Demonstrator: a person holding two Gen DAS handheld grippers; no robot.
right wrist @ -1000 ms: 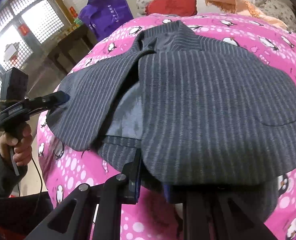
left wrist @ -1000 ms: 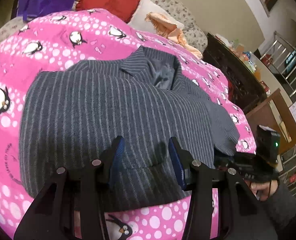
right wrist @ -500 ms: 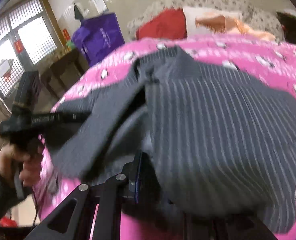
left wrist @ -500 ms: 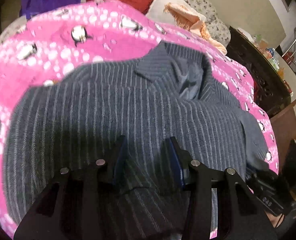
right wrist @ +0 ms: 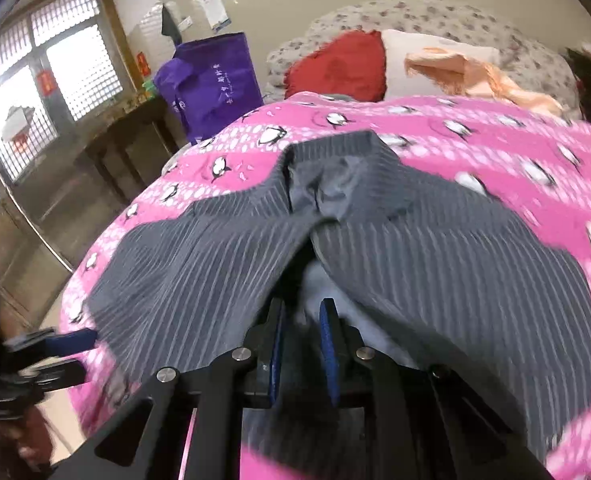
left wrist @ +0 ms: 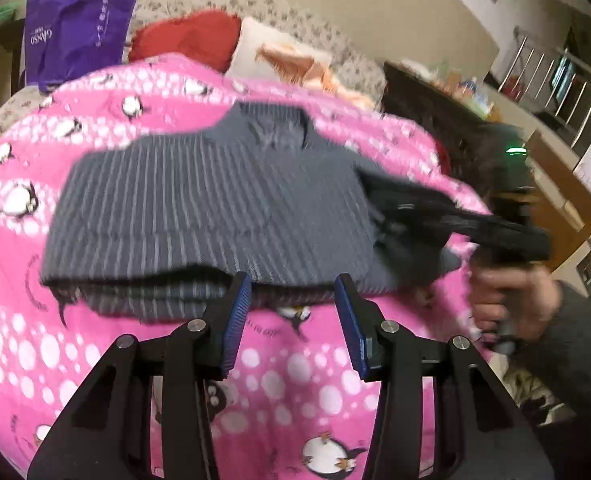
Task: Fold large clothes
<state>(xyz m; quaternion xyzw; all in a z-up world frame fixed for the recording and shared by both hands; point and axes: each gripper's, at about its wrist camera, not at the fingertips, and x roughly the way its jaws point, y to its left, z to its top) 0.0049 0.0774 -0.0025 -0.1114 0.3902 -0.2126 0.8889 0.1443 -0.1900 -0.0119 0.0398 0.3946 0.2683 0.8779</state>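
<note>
A gray pinstriped jacket (left wrist: 215,200), folded over since a sec. earlier, was seen lying on the pink penguin blanket (left wrist: 295,380) of a bed. The left gripper (left wrist: 291,312), jaws released, had been pulled back off the cloth; the right gripper (right wrist: 301,340) was nearly clenched on the jacket's hem. A purple bag (right wrist: 211,84) and pillows (right wrist: 339,64) were seen behind.

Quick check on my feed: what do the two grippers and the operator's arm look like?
Both the left gripper and right gripper are black angular frames with silver screw heads and blue ribbed pads. A green light glows on the right unit. The sleeve is dark grey.
</note>
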